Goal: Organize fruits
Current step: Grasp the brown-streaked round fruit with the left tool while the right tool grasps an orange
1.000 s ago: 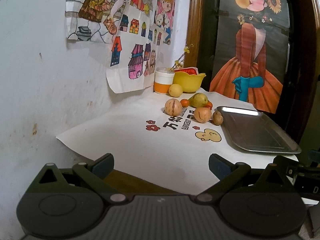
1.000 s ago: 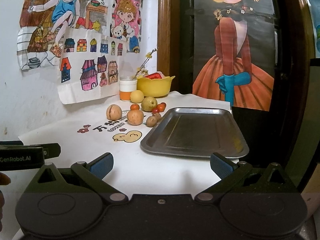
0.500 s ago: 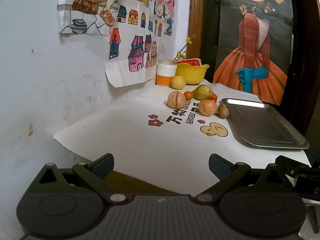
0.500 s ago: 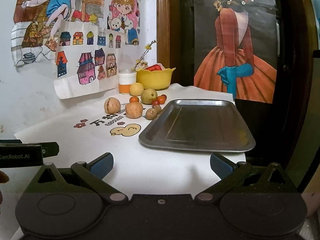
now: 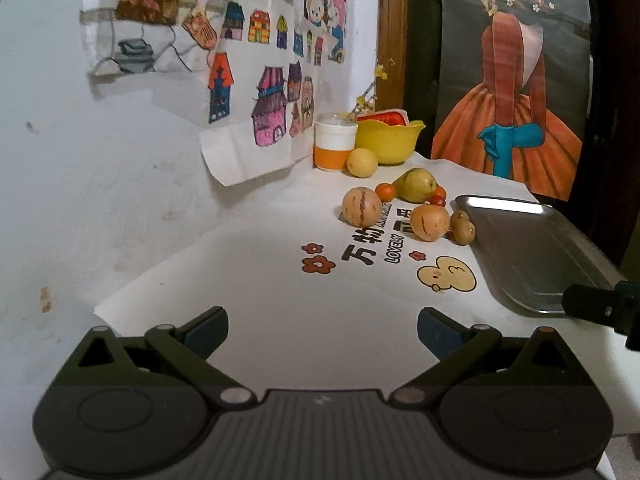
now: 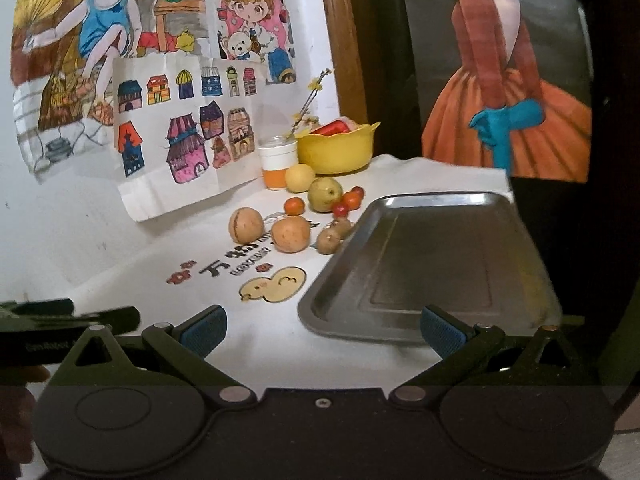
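Left wrist view: my left gripper (image 5: 322, 326), fingers apart and empty, faces the fruits (image 5: 400, 210) well ahead, right of centre; right wrist view: my right gripper (image 6: 322, 326), likewise spread, overhangs the bare tray (image 6: 420, 320), fruits ahead-left, awaiting transfer.

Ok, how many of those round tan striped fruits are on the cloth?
2. The left tan fruit sits nearest the wall; the right tan fruit lies beside the small brown fruits by the tray. None seems hidden.
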### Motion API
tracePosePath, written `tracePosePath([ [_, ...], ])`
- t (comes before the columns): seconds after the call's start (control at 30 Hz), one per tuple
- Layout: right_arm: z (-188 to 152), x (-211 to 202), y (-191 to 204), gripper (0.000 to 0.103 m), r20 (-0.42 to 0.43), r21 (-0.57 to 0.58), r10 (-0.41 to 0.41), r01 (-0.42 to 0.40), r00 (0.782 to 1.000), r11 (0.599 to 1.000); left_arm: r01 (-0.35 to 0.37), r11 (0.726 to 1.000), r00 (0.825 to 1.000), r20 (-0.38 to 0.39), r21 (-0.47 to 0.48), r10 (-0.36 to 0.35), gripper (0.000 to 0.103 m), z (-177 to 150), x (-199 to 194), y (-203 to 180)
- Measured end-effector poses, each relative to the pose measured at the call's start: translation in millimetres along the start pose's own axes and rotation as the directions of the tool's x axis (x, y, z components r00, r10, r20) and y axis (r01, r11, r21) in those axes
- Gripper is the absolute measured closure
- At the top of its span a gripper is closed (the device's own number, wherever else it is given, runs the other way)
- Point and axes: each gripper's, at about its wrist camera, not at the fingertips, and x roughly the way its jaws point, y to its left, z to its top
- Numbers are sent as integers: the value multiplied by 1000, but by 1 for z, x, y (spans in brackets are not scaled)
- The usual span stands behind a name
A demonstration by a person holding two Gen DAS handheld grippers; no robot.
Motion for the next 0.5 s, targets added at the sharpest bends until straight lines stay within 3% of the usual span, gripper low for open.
tracePosePath([
  [0.2, 15, 11, -1, 0, 25, -38, 36, -35, 999, 999, 39, 998, 999, -10, -39, -39, 0, 20, 18, 7],
  [0.5, 36, 22, 14, 0, 12, -281, 156, -146, 988, 949, 94, 995, 995, -17, -37, -95, 0, 51, 46, 12],
])
